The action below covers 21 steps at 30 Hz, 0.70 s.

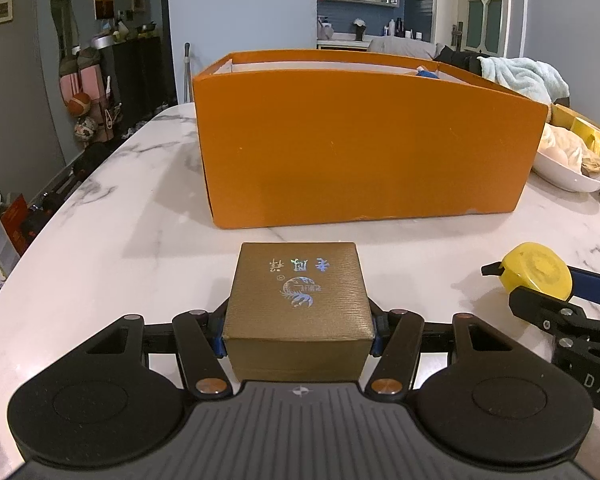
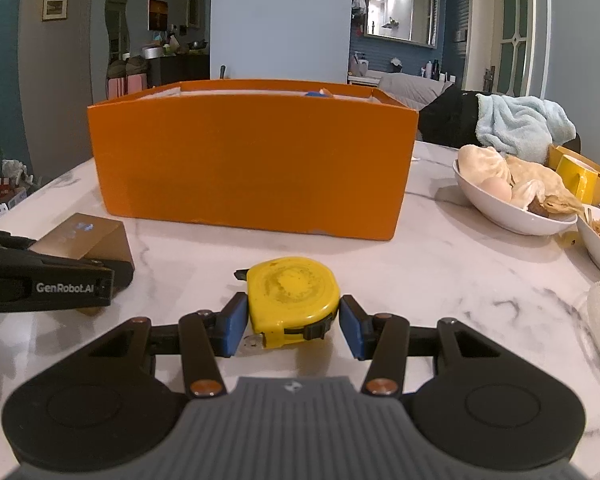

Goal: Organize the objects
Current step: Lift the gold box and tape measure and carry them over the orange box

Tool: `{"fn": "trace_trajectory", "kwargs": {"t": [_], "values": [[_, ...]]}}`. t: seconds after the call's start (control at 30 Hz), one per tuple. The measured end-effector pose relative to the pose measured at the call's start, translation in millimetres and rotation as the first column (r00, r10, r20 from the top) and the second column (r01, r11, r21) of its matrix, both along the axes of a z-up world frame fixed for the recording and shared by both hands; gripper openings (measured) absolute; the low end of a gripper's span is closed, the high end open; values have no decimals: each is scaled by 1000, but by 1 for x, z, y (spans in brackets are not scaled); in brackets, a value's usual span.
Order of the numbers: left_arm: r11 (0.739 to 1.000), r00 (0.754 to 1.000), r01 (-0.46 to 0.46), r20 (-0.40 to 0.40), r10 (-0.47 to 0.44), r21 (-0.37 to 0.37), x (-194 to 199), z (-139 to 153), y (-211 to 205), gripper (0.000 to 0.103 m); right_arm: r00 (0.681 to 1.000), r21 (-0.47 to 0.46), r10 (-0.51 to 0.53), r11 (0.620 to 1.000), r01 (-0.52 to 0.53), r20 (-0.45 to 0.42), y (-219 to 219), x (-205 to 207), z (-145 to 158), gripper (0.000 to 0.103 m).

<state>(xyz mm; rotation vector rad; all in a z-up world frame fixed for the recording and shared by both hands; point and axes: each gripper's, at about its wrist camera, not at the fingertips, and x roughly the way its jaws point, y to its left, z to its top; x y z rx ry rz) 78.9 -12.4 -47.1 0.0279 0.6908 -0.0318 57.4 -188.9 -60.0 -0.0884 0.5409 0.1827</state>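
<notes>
Indoor light is moderate and warm, falling from above. The marble table (image 1: pixel 100 240) carries soft glare, and the orange box (image 2: pixel 252 168) casts a faint shadow on its near side. Fisheye distortion bends the edges; corners go black. Far rooms look dimmer, slightly soft.

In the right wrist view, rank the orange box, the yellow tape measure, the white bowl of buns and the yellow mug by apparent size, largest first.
1. orange box
2. white bowl
3. yellow tape measure, though nearness to the camera inflates it, so bowl versus tape is unsure
4. yellow mug, partly hidden behind the bowl
</notes>
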Motion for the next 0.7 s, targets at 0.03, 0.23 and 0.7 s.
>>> {"fn": "trace_trajectory", "kwargs": {"t": [0.03,0.23,0.7], "values": [[1000,1000,-2,-2,2,-4,0,1,0,68,1000,3,1,1000,-1,1,0,-2,1,52],[1000,1000,5,6,-4,-17,-4,11,1,68,1000,25,-4,1000,3,12,-5,-9,11,52],[999,996,32,79,-31,-10,-7,50,-3,68,996,55,12,998,-17,86,-11,-21,51,52]]}}
